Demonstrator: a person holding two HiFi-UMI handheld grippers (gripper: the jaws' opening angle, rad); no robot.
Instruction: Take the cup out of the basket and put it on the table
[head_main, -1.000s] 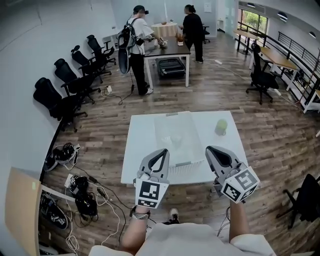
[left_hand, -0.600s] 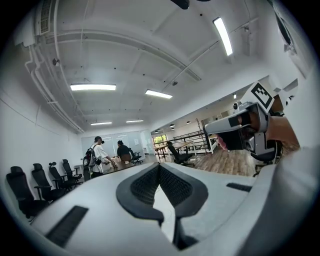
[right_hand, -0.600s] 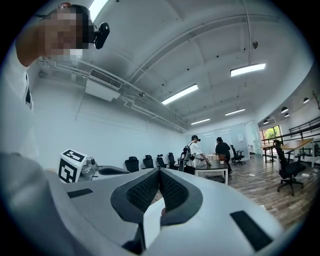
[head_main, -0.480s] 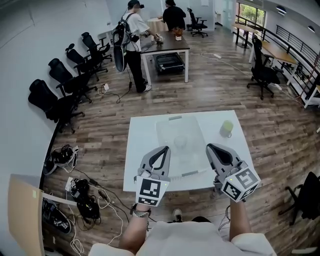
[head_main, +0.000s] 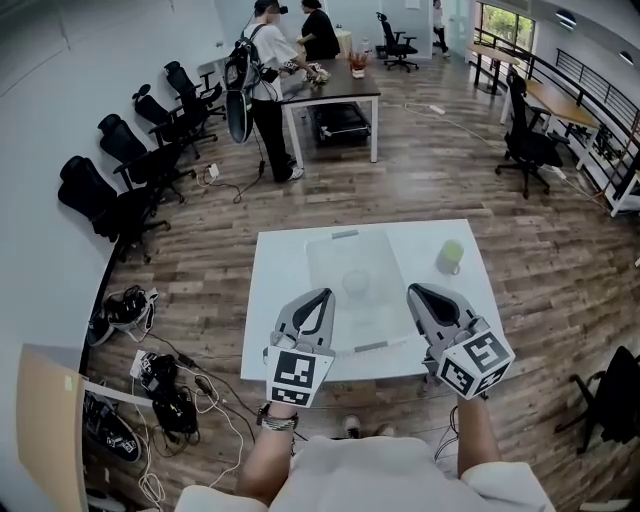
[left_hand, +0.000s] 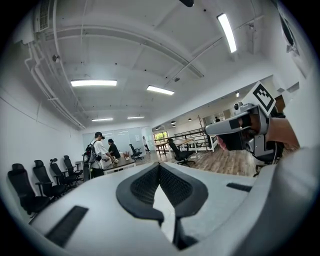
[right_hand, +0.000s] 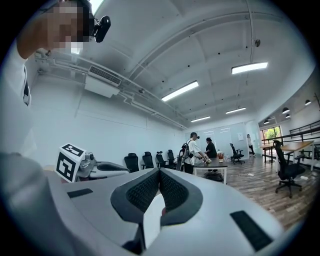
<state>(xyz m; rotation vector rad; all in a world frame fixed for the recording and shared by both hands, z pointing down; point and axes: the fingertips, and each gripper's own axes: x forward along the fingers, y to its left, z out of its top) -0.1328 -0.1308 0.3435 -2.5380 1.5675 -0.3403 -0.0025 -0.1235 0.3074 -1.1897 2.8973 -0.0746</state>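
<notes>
- Green cup stands upright on the white table, by the right edge and toward the far right corner. It sits outside the basket, just beside its right wall and apart from it.
- Centre of the tabletop: a translucent, long basket runs from the far edge toward the near edge. A faint, clear round shape shows inside it, around the middle. It's too washed out to say what it is.
- Left gripper is held up in front of the person, and from the head view it lines up with the basket's near left corner. Its own view shows the two dark ribbed pads pressed together at the tips with nothing between them.
- Right gripper mirrors it, lined up with the basket's near right corner. Again the pads meet at the tips, closed and empty.
- Neither gripper touches the cup or the basket, and the green cup is well apart from both.
- Both gripper views look out level across the room and take in ceiling lights, so the jaws point forward rather than down at the tabletop.
- Beyond the table, black office chairs line the left wall, and cables lie on the wood floor by the near left corner.
- Far back, two people stand at a dark table.
</notes>
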